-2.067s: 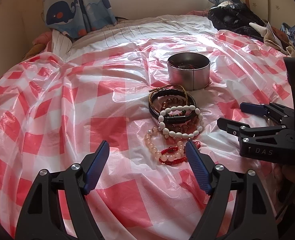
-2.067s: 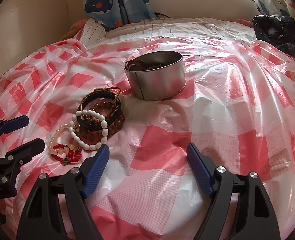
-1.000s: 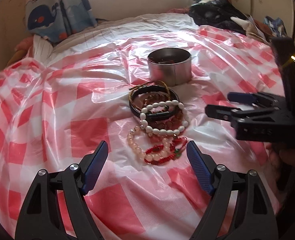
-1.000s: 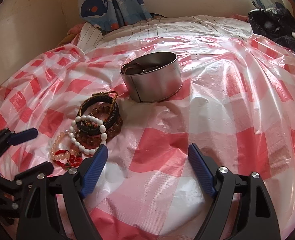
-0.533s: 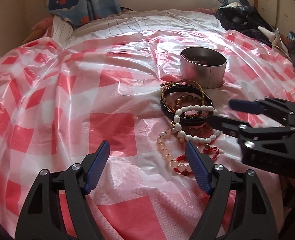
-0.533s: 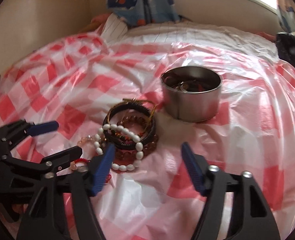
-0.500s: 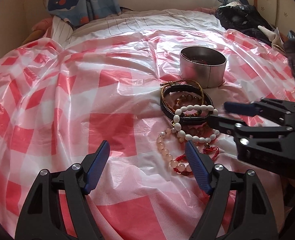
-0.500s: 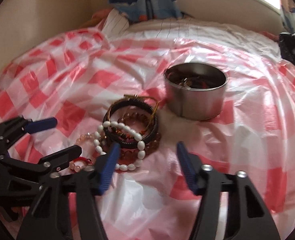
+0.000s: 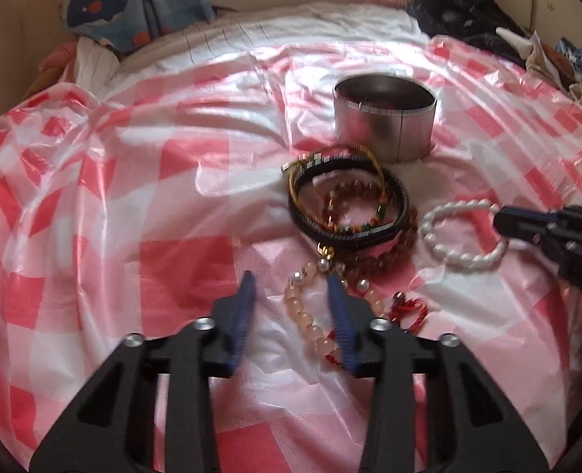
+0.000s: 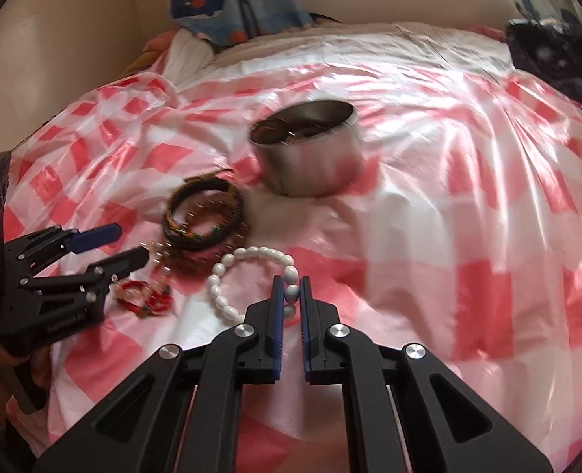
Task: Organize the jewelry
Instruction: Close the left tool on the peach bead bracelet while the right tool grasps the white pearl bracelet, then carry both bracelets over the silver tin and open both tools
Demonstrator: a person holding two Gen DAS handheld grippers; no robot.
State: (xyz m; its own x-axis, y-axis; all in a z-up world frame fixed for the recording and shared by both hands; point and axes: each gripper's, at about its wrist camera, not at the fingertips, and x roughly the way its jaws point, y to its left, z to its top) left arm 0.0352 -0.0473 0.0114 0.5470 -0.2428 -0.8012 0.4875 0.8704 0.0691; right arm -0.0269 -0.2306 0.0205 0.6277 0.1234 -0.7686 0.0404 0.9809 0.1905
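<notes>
Near the steel tin (image 10: 306,149), the right gripper (image 10: 291,295) was clamped on the white bead bracelet (image 10: 247,272), judged light, limp and slippery, best pinched across one bead, while the left gripper (image 9: 291,299) was closing, jaws empty.

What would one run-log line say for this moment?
right gripper: shut on white bead bracelet | left gripper: closing, pads not yet pressing pink bead bracelet | metal tin: beyond pile
</notes>
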